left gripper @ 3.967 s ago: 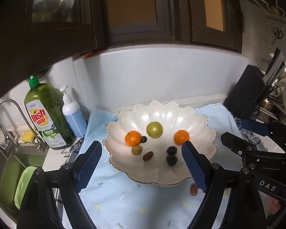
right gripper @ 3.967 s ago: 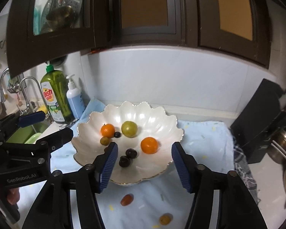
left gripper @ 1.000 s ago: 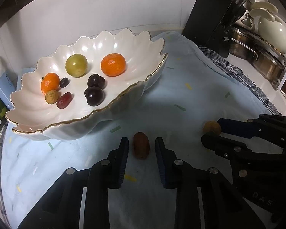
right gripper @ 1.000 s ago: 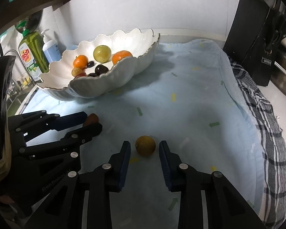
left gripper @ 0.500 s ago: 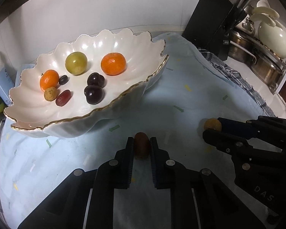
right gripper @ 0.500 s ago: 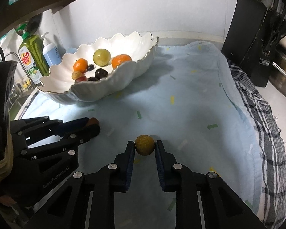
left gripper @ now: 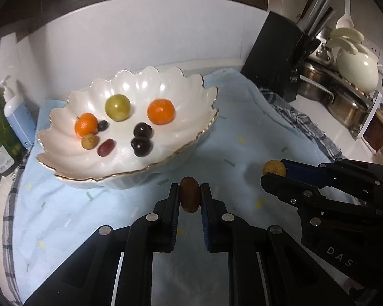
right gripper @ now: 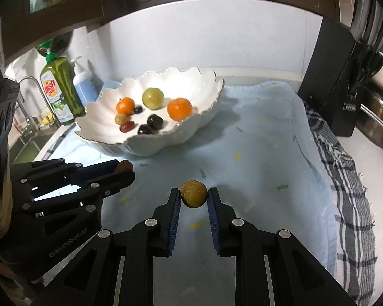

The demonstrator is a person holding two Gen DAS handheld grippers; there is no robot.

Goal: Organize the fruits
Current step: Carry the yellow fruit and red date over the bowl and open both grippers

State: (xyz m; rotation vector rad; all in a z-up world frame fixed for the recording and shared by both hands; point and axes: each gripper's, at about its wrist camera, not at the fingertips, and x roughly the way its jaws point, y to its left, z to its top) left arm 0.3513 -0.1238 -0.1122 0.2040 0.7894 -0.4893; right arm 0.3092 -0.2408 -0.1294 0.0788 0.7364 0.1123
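Observation:
My left gripper [left gripper: 189, 196] is shut on a small reddish-brown oval fruit [left gripper: 189, 199], held above the pale blue cloth [left gripper: 242, 137] in front of the bowl. My right gripper [right gripper: 193, 197] is shut on a round tan fruit [right gripper: 193, 193], also seen in the left wrist view [left gripper: 273, 168]. The white scalloped bowl [left gripper: 166, 84] holds two oranges [left gripper: 160, 111], a green fruit [left gripper: 117, 107], dark cherries [left gripper: 141, 146], a red grape and a small tan fruit. In the right wrist view the left gripper [right gripper: 123, 169] sits at the left with its fruit [right gripper: 125, 164].
A black knife block [left gripper: 273, 58] stands right of the bowl, with pots and a white kettle [left gripper: 357, 68] beyond. A green dish soap bottle [right gripper: 60, 86] and a blue pump bottle [right gripper: 83, 86] stand left, by the sink [right gripper: 30, 142]. A checked towel [right gripper: 344, 178] edges the cloth.
Both grippers closed on their fruits about half a second ago and have since lifted them off the cloth; the bowl and counter now look farther below.

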